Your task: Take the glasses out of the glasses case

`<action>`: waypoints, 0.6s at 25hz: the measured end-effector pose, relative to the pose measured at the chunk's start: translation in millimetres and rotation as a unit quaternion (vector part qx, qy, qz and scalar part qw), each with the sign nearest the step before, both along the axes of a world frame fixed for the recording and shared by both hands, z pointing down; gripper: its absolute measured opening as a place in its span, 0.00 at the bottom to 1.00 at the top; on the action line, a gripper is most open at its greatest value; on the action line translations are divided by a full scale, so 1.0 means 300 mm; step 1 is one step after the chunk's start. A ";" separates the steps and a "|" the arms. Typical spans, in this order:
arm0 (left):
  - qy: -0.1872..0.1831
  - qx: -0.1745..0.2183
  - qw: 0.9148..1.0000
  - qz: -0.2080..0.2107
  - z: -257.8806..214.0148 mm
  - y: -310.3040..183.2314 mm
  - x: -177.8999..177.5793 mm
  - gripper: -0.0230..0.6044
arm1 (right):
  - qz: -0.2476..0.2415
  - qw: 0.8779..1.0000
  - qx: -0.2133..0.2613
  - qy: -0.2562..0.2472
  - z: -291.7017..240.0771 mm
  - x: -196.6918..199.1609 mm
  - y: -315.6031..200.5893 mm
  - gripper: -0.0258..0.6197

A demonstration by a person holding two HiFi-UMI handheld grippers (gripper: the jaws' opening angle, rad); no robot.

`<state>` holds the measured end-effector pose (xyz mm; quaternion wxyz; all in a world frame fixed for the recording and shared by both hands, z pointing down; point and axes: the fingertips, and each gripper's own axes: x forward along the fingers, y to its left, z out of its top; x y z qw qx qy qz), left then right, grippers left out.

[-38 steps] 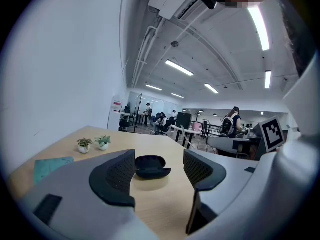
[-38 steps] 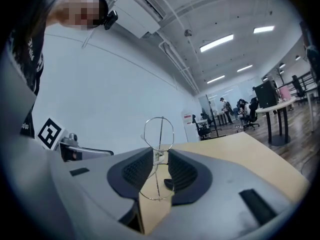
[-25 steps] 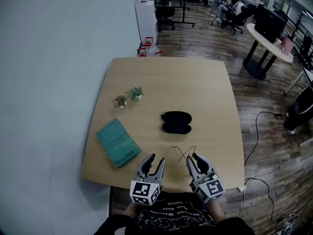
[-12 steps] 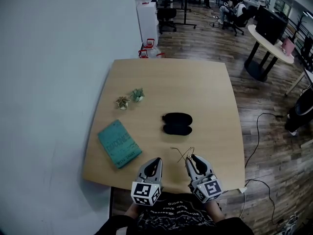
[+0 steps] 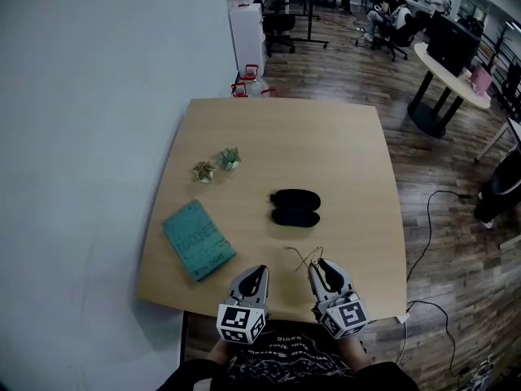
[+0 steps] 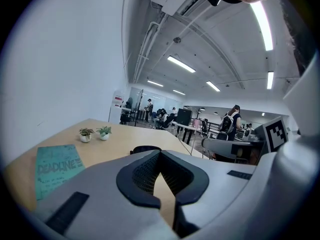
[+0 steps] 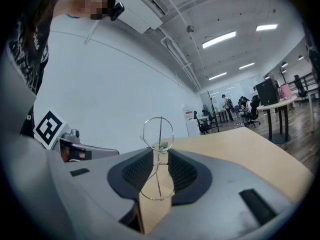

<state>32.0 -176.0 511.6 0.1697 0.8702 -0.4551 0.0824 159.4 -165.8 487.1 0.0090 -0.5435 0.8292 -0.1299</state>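
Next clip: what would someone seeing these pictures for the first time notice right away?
The wire-framed glasses pinched in the right gripper, at the near edge of the table, stand out first. Beyond them, mid-table, lies the black glasses case, with a teal book off to its left.

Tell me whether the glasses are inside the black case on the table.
No, the glasses are pinched between the jaws of the right gripper, apart from the black case.
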 end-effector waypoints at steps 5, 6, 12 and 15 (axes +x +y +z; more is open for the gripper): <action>-0.008 -0.001 1.000 -0.004 0.017 0.002 -0.016 0.04 | 0.002 1.000 -0.005 -0.014 0.004 0.001 -0.002 0.20; -0.008 -0.001 1.000 -0.005 0.019 -0.001 -0.017 0.04 | 0.002 1.000 -0.006 -0.019 0.003 0.003 -0.005 0.20; -0.009 -0.004 1.000 -0.006 0.036 -0.019 -0.022 0.04 | 0.008 1.000 -0.009 -0.008 0.014 0.013 -0.015 0.20; -0.013 -0.010 1.000 -0.005 0.044 -0.019 -0.022 0.04 | 0.011 1.000 -0.013 -0.009 0.019 0.014 -0.010 0.20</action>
